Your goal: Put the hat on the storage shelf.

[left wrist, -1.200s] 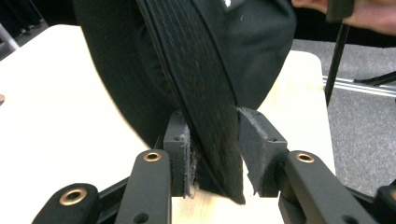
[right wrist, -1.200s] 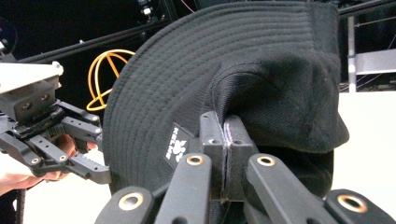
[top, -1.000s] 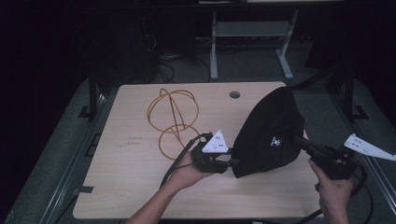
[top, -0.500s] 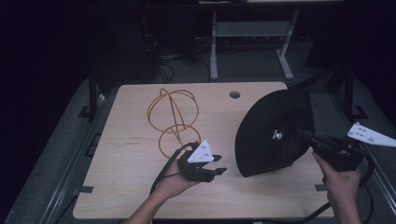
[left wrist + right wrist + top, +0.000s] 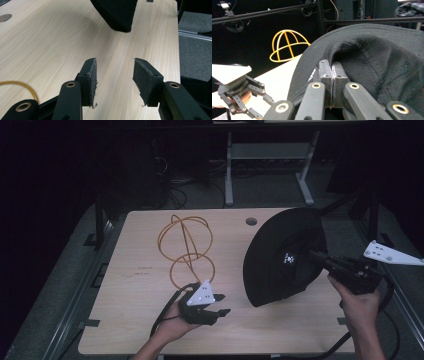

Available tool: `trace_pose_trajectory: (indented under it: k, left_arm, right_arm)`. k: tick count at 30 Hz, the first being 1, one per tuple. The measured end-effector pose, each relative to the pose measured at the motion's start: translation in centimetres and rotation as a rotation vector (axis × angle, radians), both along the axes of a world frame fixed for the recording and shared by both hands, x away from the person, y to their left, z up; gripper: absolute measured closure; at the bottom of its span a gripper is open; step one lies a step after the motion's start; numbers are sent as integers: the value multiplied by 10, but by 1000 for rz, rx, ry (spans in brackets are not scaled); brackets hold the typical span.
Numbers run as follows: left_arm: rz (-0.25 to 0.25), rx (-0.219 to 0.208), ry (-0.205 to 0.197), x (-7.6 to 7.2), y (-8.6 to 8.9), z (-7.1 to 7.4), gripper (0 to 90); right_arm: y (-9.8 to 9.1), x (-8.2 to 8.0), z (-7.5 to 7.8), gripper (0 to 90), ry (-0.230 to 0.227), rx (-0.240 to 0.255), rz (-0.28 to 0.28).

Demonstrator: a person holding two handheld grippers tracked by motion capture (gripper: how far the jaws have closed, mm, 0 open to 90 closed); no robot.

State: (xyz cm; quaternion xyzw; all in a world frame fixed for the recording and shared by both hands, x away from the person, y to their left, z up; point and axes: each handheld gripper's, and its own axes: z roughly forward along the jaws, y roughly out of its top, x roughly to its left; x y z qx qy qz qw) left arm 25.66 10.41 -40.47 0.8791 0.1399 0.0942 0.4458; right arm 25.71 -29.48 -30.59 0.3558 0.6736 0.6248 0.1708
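High view: fixed overhead, facing fwd and down over whole table (image 5: 150, 320). Left gripper view: low, close to tabletop, looking along own jaws across bare wood toward black cap (image 5: 115, 12) edge. Right gripper view: tight on cap brim, facing back across table to yellow wire frame (image 5: 287, 45) and left gripper (image 5: 249, 100). Shared by all three: cap, tabletop.

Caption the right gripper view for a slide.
Right gripper clamped on the black cap, yellow wire dome stand behind, open left gripper at lower left.
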Motion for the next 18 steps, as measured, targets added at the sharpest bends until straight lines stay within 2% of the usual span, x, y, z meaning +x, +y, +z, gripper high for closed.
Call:
trace_pose_trajectory:
  k: [10, 18]
  left_arm:
    - [11, 13, -5, -3, 13, -12, 499]
    - [22, 15, 16, -4, 20, -20, 479]
  right_arm:
    - [17, 15, 15, 892, -12, -11, 48]
    - [34, 30, 30, 892, -6, -43, 93]
